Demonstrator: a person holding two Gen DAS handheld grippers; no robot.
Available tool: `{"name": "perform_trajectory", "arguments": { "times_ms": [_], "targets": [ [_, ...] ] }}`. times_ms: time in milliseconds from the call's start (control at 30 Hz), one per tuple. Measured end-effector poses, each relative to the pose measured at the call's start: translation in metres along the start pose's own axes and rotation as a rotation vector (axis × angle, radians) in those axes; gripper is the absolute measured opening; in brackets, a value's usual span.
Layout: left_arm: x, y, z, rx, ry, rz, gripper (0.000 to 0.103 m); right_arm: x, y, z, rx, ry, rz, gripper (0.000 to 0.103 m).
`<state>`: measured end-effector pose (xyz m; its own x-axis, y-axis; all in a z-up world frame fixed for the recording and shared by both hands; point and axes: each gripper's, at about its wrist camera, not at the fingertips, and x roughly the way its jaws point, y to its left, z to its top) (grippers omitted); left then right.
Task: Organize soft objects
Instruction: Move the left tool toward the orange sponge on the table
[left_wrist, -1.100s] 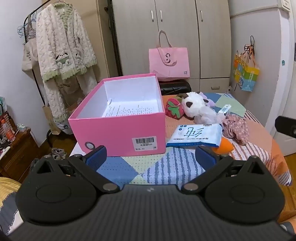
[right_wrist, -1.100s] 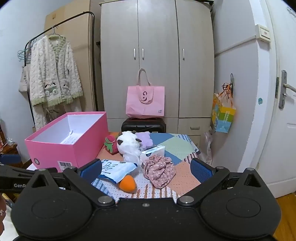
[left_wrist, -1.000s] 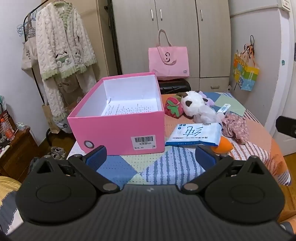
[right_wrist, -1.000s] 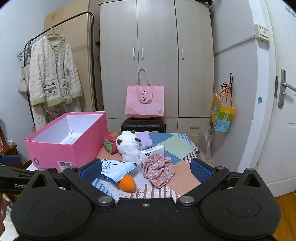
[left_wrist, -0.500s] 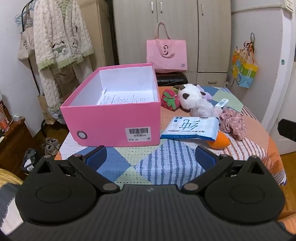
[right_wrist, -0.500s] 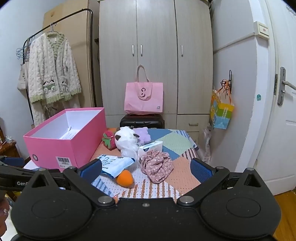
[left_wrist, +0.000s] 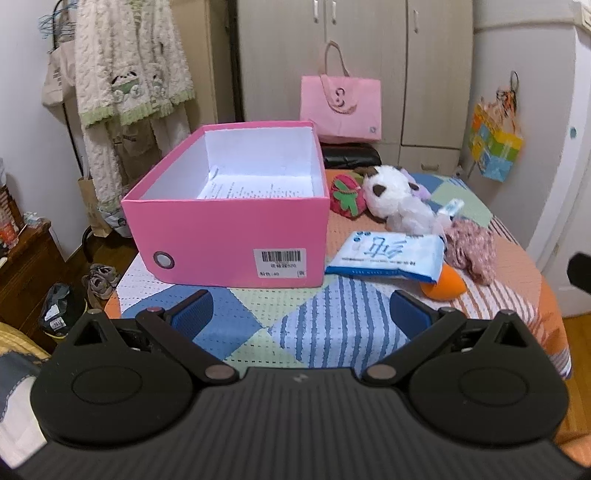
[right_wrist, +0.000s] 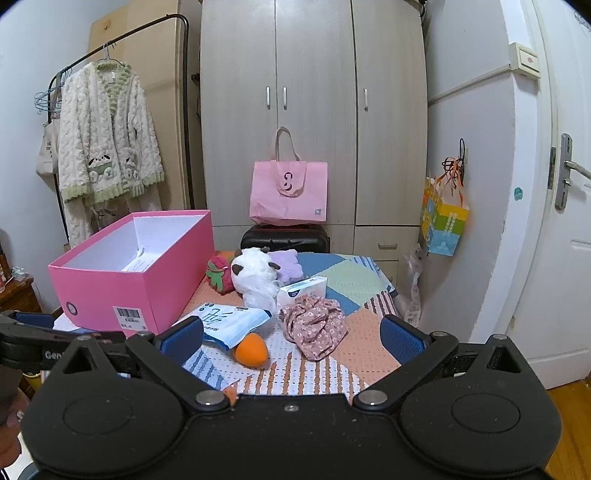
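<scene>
Since a second ago I have brought my left gripper (left_wrist: 301, 308) lower and nearer the patchwork-covered table (left_wrist: 332, 328), so the open pink cardboard box (left_wrist: 229, 236) now looms larger at its 11 o'clock. The soft things lie right of the box: a red strawberry plush (left_wrist: 345, 197), a white fluffy plush animal (left_wrist: 395, 199), a floral pink cloth bundle (right_wrist: 314, 325), an orange squishy ball (right_wrist: 251, 350) touching a blue-and-white tissue pack (left_wrist: 388, 254). Both my grippers, the right gripper (right_wrist: 291, 338) too, gape wide, holding nothing.
</scene>
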<state>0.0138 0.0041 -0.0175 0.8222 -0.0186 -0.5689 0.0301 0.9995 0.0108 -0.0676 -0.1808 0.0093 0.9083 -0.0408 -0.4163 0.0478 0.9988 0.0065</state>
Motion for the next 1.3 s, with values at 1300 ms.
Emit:
{"name": "perform_trajectory", "arguments": {
  "times_ms": [1300],
  "targets": [
    [-0.028, 0.0, -0.015, 0.029, -0.132, -0.061, 0.103, -0.028, -0.002, -0.001, -0.05, -0.084, 0.082, 0.103]
  ]
}}
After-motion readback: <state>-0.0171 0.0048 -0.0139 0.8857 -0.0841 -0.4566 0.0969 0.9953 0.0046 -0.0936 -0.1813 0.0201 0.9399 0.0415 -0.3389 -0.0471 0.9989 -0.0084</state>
